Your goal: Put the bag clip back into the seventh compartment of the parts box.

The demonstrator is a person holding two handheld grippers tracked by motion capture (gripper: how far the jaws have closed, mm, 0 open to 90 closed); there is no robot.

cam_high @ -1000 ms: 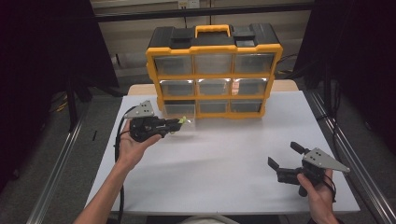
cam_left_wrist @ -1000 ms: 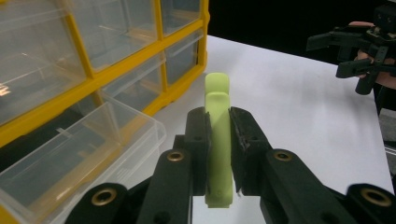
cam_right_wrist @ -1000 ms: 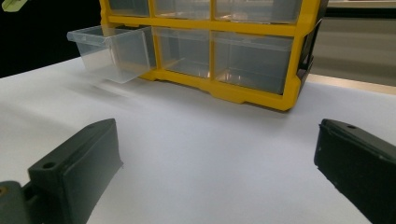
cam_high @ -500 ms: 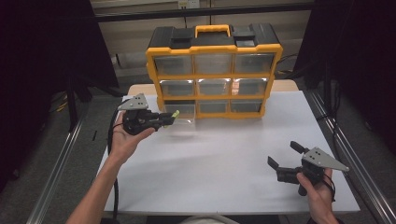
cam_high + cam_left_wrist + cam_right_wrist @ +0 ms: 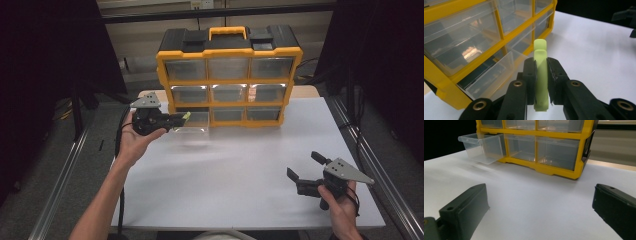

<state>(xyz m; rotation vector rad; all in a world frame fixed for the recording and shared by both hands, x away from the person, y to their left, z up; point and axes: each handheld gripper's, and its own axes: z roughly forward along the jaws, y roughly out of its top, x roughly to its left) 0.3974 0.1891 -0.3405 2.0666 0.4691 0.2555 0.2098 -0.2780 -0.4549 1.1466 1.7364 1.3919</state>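
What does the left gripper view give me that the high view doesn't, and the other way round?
Left gripper view: up close, the pale green piece stands pinched between the left gripper pads, its tip past them, just above the pulled-out bottom drawer.
High view: the organizer's orange handle, the person's left hand, and the right gripper open low over the white table.
Both: the yellow organizer, that open drawer, and the green piece.
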